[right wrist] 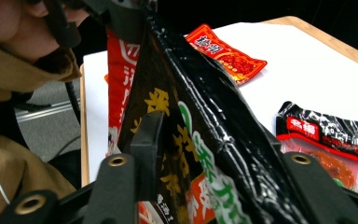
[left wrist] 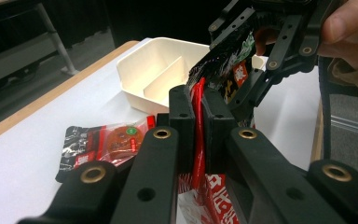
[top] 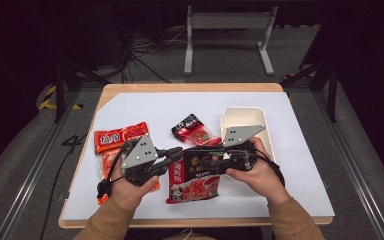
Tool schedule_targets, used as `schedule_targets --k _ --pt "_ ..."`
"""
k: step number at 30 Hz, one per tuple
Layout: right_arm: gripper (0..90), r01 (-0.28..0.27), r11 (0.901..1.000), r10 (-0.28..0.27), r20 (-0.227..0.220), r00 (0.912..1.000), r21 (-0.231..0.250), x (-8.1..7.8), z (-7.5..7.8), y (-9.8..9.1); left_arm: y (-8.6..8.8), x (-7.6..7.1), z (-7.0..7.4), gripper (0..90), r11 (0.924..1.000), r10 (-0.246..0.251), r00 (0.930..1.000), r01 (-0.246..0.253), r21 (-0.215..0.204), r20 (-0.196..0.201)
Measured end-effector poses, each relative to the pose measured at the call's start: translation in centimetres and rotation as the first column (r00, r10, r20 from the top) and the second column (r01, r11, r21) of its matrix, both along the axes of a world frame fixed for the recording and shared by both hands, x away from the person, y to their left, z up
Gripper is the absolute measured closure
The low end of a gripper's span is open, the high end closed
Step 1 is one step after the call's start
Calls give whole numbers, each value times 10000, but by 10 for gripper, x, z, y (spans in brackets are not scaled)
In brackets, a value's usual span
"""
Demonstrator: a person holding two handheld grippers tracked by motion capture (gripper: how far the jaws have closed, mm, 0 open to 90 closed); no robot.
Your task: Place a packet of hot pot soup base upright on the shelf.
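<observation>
Gripping one big snack bag with both claws

Covering most of the wooden table [top: 111, 90] is a white mat [top: 150, 107]. Cream divided tray [top: 243, 118] sits at mat's right-centre, just behind the right hand. Large black-and-red snack bag [top: 194, 175] is at front centre between the two hands, its top edge lifted off the mat, lower part toward the mat.

Left gripper [top: 172, 152] comes in from the bag's left; left gripper view shows jaws clamped tight on the bag's red edge [left wrist: 198, 140], pads pressing both sides. Right gripper [top: 205, 161] comes in from the bag's right at the bag's upper black part; right gripper view has the bag [right wrist: 186, 140] standing between the jaws, left pad against the film. Right pad is hidden by the bag, so a full pinch there can't be confirmed.

Smaller packs: orange-red packet [top: 120, 136] lies flat on mat left of the left gripper, another orange one [top: 109, 161] partly under the left hand. Small black-red sachet [top: 194, 131] lies behind the bag, near the tray, well clear of both claws.
</observation>
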State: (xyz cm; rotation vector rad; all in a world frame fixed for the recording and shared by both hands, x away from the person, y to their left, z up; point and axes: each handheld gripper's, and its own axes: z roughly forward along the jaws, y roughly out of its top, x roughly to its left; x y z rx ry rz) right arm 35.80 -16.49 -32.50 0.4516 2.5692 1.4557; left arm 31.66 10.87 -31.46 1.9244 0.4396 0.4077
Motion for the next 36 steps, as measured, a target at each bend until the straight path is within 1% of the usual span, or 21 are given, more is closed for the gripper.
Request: schedule_targets --k 4,6,8,14,17,18,20,23,25,27,28,32,34,35,36 --pt "644 -158 9996 163 195 9997 -239 0 -1 0 0 0 0 847 10000 -8 10000 8 60 63" --pt "682 -200 9994 207 213 9996 -291 0 -1 0 0 0 0 844 10000 16 10000 -17 82 85" --pt "720 -256 9991 264 233 9994 -350 -1 -1 0 1 1 -1 842 10000 61 10000 -61 55 -28" --pt "762 -159 9979 173 227 9996 -629 -3 0 2 1 3 -3 837 9999 78 9999 -77 96 -110" --pt "775 -145 9975 156 163 9997 -685 -4 2 1 2 3 -2 832 10000 -14 9999 15 35 -134" --pt "778 -143 9975 155 179 9997 -698 -5 3 1 3 4 -2 827 9999 -111 9997 111 -10 -198" --pt "783 -127 9965 145 210 9997 -826 -7 6 1 5 6 -2 804 9996 -294 9990 294 -20 -346" --pt "796 -49 9961 59 109 9999 -878 -8 11 -1 5 5 -4 748 9993 -378 9982 376 -53 -456" --pt "799 -41 9960 50 92 9999 -887 -8 12 -2 6 5 -3 731 9992 -401 9983 403 23 -422" --pt "803 -8 9958 12 47 10000 -916 -8 15 -3 8 5 -3 650 9989 -462 9975 456 -124 -527" --pt "806 35 9951 -31 49 10000 -987 -8 18 -5 10 5 -3 604 9984 -482 9968 461 -339 -642" --pt "807 63 9948 -53 100 9999 -1021 -9 26 -8 16 7 -3 532 9967 -631 9939 582 -561 -903" --pt "807 52 9947 -40 125 9999 -1023 -8 28 -8 19 8 -4 500 9972 -598 9941 555 -497 -902" --pt "807 43 9948 -31 121 9999 -1014 -8 30 -9 20 8 -5 500 9972 -575 9930 522 -533 -1034" --pt "807 18 9953 -8 111 9999 -968 -7 33 -10 22 9 -5 488 9973 -587 9928 537 -503 -1042"
